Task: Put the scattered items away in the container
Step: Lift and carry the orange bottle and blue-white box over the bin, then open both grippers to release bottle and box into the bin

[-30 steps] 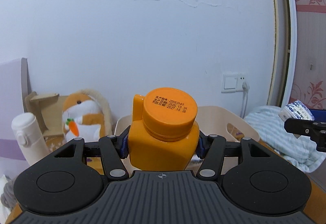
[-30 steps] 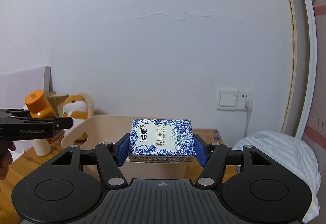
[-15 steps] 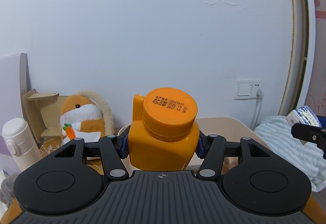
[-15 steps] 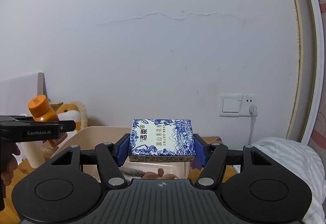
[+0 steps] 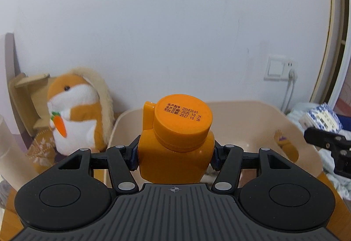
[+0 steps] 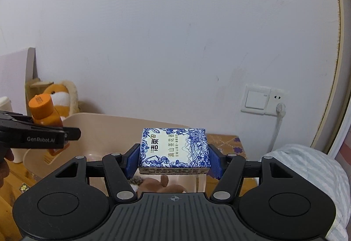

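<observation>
My left gripper [image 5: 175, 155] is shut on an orange bottle [image 5: 177, 144] with an orange cap, held upright above the near left part of the beige tub [image 5: 241, 113]. My right gripper [image 6: 174, 159] is shut on a blue-and-white tissue pack [image 6: 174, 147], held above the tub [image 6: 109, 129]. In the right wrist view the left gripper [image 6: 72, 133] with the bottle [image 6: 45, 113] shows at the left. In the left wrist view the tissue pack [image 5: 322, 119] shows at the right edge. A brown furry item [image 6: 158, 185] lies inside the tub.
A plush hamster with a carrot [image 5: 74, 113] sits left of the tub against the wall, by a cardboard piece [image 5: 24, 89]. A white flask [image 6: 6, 109] stands at far left. Striped bedding [image 6: 307, 170] lies to the right. A wall socket with a plugged cord [image 6: 263, 101] is behind.
Both grippers have moved forward and lower toward the tub, each still holding its item. The tub and the plush hamster now look larger and nearer.
</observation>
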{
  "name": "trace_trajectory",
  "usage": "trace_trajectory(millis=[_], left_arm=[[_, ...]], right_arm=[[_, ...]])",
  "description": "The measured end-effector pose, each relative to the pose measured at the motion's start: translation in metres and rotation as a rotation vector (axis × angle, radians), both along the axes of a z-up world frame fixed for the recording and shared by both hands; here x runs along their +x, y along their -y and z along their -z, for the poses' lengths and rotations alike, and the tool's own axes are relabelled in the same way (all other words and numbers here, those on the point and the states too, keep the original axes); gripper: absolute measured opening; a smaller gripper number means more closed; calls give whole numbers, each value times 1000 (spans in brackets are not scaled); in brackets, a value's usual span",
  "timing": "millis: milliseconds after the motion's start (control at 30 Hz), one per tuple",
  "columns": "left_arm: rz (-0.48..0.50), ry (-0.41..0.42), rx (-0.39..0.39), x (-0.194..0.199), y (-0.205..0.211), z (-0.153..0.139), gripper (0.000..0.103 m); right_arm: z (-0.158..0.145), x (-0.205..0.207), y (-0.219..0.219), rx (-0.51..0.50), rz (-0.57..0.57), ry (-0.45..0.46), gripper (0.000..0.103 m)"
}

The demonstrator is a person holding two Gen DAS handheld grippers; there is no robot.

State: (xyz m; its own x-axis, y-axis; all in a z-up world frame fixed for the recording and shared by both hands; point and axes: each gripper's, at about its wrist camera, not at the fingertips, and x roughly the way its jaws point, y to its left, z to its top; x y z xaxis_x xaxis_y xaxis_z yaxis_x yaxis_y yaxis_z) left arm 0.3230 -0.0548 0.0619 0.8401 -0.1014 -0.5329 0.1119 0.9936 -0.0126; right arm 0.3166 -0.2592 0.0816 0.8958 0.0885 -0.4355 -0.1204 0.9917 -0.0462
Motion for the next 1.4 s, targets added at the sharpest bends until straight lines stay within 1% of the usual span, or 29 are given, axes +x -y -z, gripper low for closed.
trace_trajectory(millis=[133, 400, 600, 933, 1133, 1167, 1200, 1233, 1400], left_arm=[[-7, -34, 44, 5, 5, 7, 59], [5, -122, 106, 14, 17, 18, 59], [-3, -196, 133, 22, 20, 32, 59], [-11, -307, 153, 33, 18, 52, 59], [-2, -325, 154, 33, 18, 52, 59], [0, -322, 152, 32, 17, 52, 59], [2, -315, 151, 31, 17, 52, 60], [3, -310, 150, 31, 17, 51, 60], [5, -284, 148, 27, 17, 48, 60]], right_arm=[[7, 7, 0, -8, -4, -33, 60], [22, 24, -12, -65, -22, -105, 60], [30, 27, -19, -112, -25, -131, 60], [37, 34, -28, -179, -30, -180, 60], [36, 36, -28, -185, -29, -203, 61], [36, 36, -28, -187, -27, -204, 61], [36, 35, -28, -189, -25, -203, 66], [35, 35, -28, -191, -23, -202, 67], [34, 33, -25, -191, -17, -201, 68]])
